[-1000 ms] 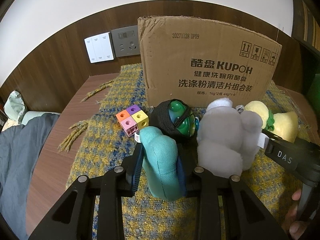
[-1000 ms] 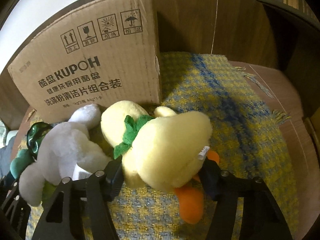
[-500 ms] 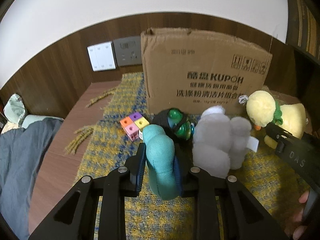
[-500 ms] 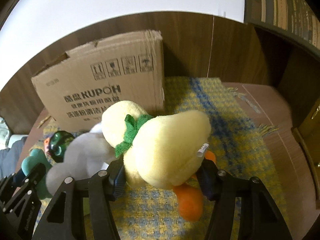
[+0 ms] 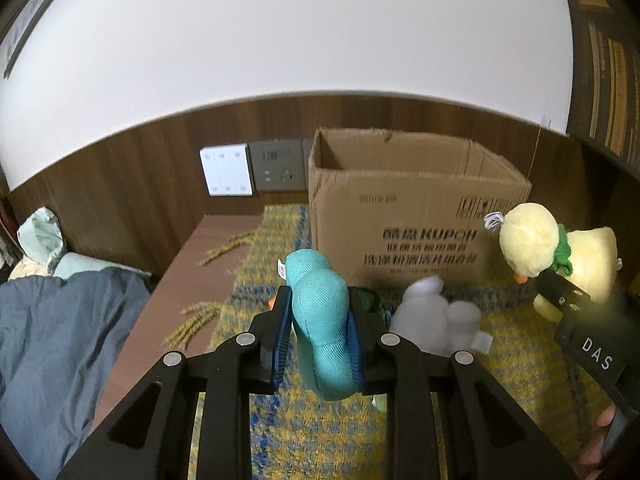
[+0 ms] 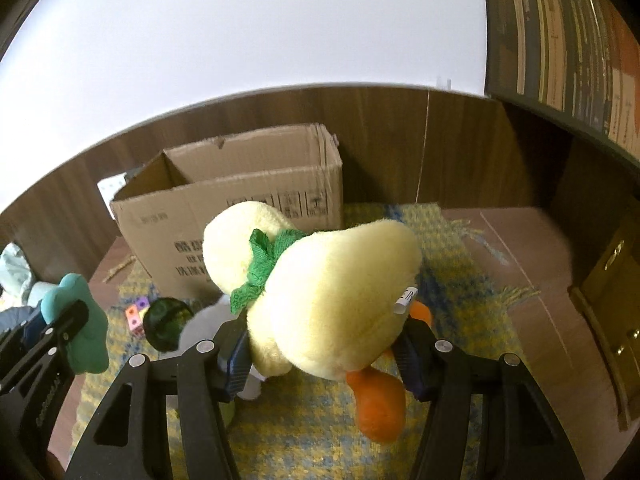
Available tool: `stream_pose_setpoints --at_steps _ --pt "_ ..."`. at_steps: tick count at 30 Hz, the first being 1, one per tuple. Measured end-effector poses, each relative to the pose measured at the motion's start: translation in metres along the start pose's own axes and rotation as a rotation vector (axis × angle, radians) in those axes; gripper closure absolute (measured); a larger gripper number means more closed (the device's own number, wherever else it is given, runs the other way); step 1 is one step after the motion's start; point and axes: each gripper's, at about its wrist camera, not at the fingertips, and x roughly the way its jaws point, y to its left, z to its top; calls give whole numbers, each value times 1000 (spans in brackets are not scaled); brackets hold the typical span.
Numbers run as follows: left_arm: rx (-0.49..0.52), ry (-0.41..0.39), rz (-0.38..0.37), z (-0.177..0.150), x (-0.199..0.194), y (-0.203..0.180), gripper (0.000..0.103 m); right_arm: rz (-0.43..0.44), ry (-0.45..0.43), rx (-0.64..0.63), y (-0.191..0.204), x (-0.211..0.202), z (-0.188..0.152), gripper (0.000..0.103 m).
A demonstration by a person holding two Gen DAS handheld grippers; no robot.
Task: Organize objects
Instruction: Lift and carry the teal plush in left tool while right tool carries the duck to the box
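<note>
My left gripper (image 5: pixel 320 320) is shut on a teal plush toy (image 5: pixel 322 320) and holds it up above the cloth, in front of the open cardboard box (image 5: pixel 416 232). My right gripper (image 6: pixel 324 340) is shut on a yellow plush duck (image 6: pixel 336 288) with a green scarf and orange feet, lifted in front of the box (image 6: pixel 240 208). The duck (image 5: pixel 556 252) also shows at the right of the left wrist view, and the teal toy (image 6: pixel 80 320) at the left of the right wrist view. A grey plush toy (image 5: pixel 436 320) lies on the cloth between them.
A yellow and blue woven cloth (image 5: pixel 520 360) covers the wooden table. A dark green ball in a black net (image 6: pixel 166 320) and coloured cubes (image 6: pixel 136 316) lie on it beside the grey toy. Wall switches (image 5: pixel 228 170) sit behind the box. Bedding (image 5: pixel 52 328) lies at the left.
Both grippers have risen with their toys. The teal toy and the duck are now off the cloth, and the box's open top has come into view.
</note>
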Motion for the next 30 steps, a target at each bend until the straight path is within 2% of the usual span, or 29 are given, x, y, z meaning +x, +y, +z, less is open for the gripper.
stream_pose_setpoints --at_steps 13,30 --pt "9 -71 -20 37 -11 -5 77 -5 -76 -18 7 -19 34 43" --pt "11 -131 -40 85 -5 -5 77 -12 -161 -39 19 -28 85 43"
